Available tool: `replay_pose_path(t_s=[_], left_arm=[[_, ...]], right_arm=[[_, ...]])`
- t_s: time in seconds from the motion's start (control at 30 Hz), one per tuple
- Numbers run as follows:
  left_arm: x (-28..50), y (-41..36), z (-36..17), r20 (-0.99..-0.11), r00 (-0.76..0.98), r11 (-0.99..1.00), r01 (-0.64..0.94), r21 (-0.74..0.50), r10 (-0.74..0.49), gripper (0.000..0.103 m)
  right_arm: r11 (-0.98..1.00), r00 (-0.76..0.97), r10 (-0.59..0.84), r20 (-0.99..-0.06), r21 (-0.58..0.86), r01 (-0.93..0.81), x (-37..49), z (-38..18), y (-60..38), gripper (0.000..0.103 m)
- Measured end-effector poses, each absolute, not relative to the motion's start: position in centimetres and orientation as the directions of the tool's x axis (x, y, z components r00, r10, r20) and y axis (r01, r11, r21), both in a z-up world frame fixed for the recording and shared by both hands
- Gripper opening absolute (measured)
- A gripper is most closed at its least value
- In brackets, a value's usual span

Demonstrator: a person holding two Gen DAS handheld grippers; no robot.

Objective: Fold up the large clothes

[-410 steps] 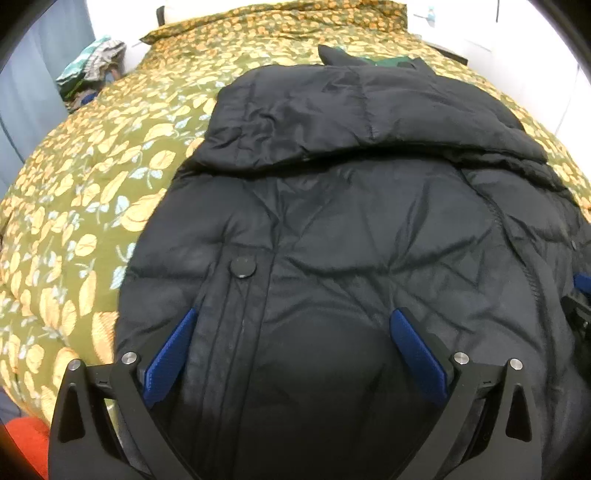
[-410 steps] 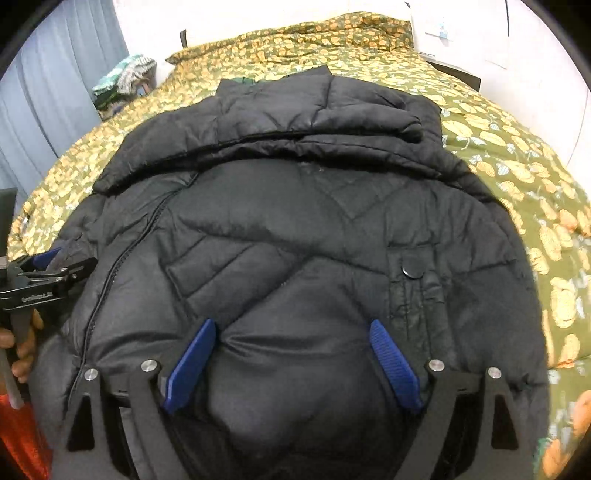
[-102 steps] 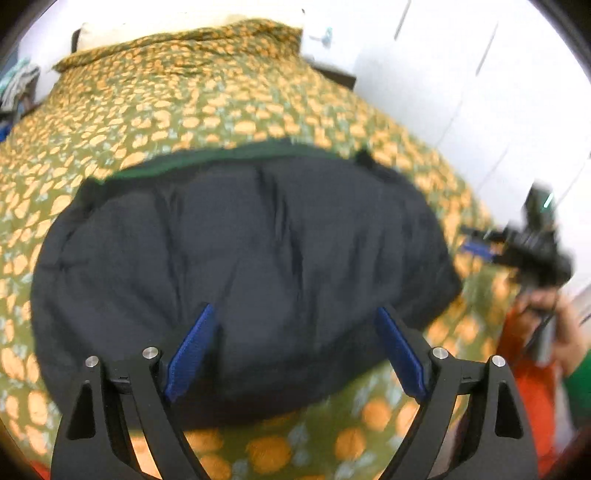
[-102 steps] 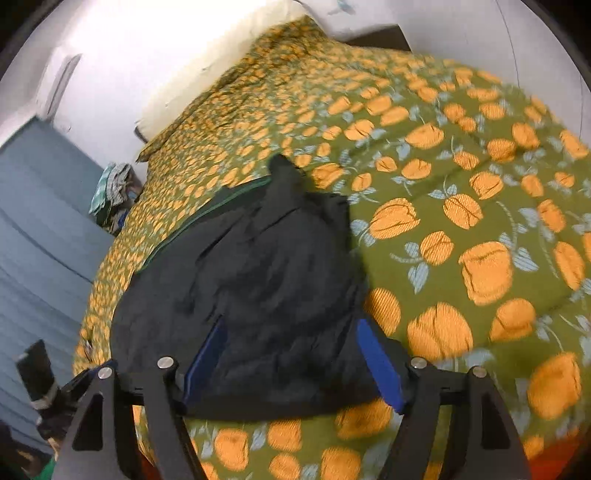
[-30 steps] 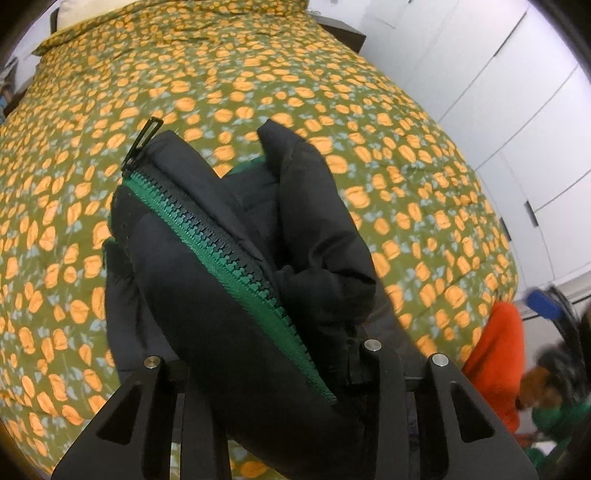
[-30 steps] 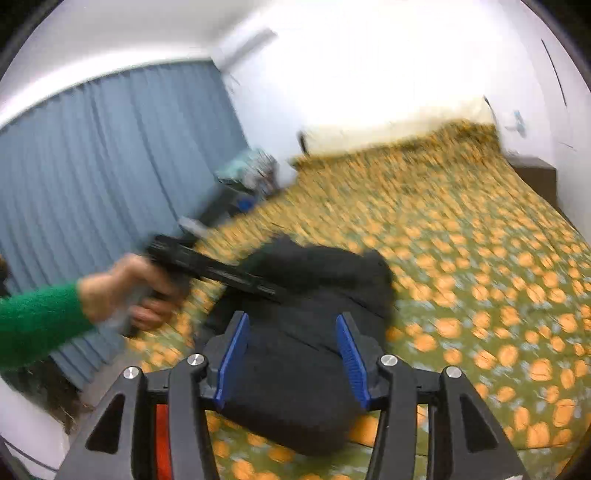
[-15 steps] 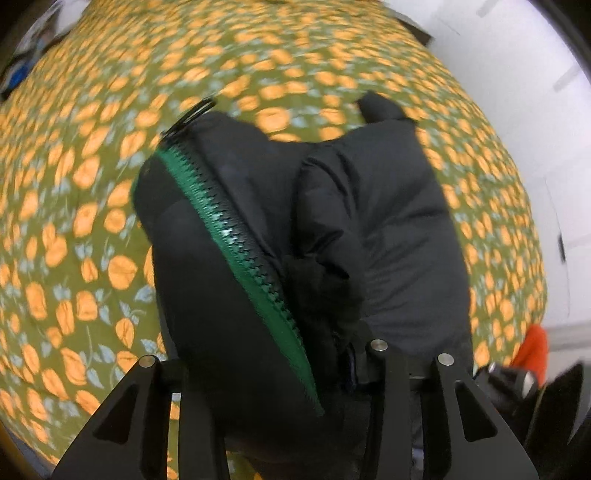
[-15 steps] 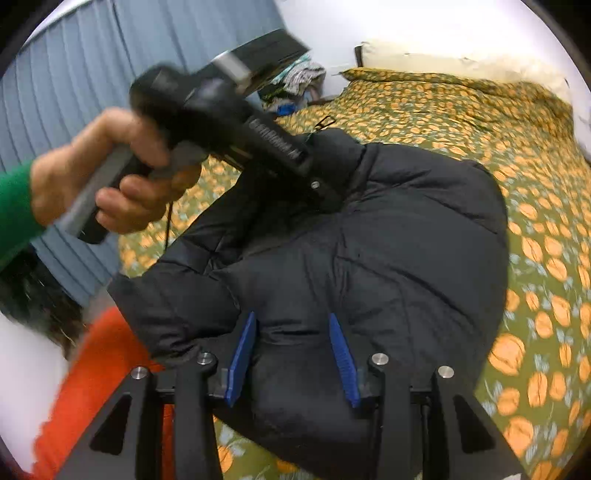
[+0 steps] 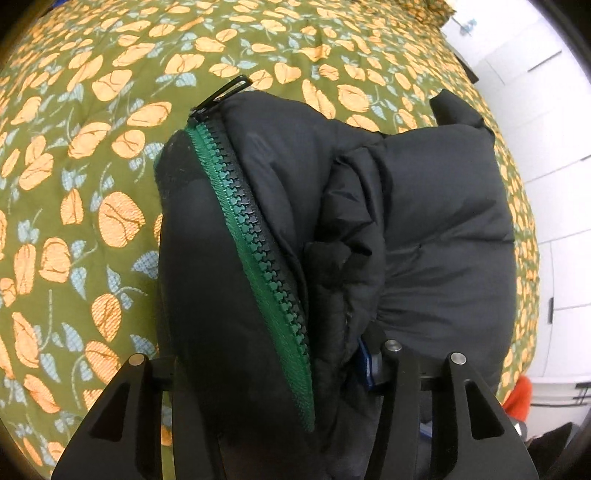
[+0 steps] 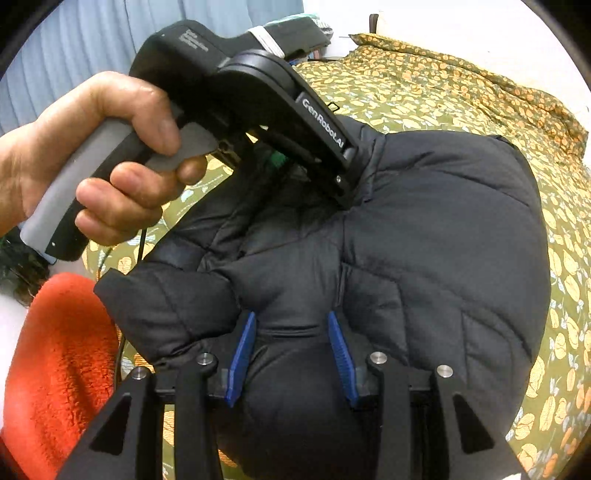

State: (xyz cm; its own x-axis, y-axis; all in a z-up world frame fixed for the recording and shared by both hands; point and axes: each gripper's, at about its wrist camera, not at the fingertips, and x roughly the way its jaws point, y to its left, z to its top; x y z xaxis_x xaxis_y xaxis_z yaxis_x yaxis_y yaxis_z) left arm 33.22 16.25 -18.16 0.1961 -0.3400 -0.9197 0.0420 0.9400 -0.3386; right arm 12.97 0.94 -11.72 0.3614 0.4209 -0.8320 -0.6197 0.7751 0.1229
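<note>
Black quilted puffer jacket (image 10: 424, 258) bunched on orange-flowered green bedspread (image 9: 92, 184). Left gripper (image 9: 273, 373) jaws pinching green-zippered edge (image 9: 255, 243), just been opening; right gripper (image 10: 291, 354) closing, pinching padded fold to hold bundle together.

A home bedroom; floral bedspread (image 9: 110, 110), blue curtains (image 10: 92, 40), pillow (image 10: 406, 26).

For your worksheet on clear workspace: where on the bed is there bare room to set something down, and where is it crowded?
Free: the floral bedspread left of the black jacket and beyond its zipper pull, and the stretch toward the headboard end. Crowded: the near edge, where both grippers, the hand and the jacket bunch together.
</note>
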Motion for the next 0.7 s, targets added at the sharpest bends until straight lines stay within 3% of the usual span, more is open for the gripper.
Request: replay_pose_path(t_s=[0.5, 0.7], left_arm=[[33.7, 16.9, -19.2, -0.907, 0.203, 0.928, 0.033, -0.371, -0.370, 0.055], [33.6, 17.7, -19.7, -0.888, 0.228, 0.914, 0.023, -0.404, -0.398, 0.055]], right_arm=[[0.779, 0.383, 0.383, -0.841, 0.071, -0.623, 12.9, -12.1, 2.2, 0.040], [0.799, 0.355, 0.502, -0.789, 0.266, -0.539, 14.9, -7.9, -2.3, 0.040]])
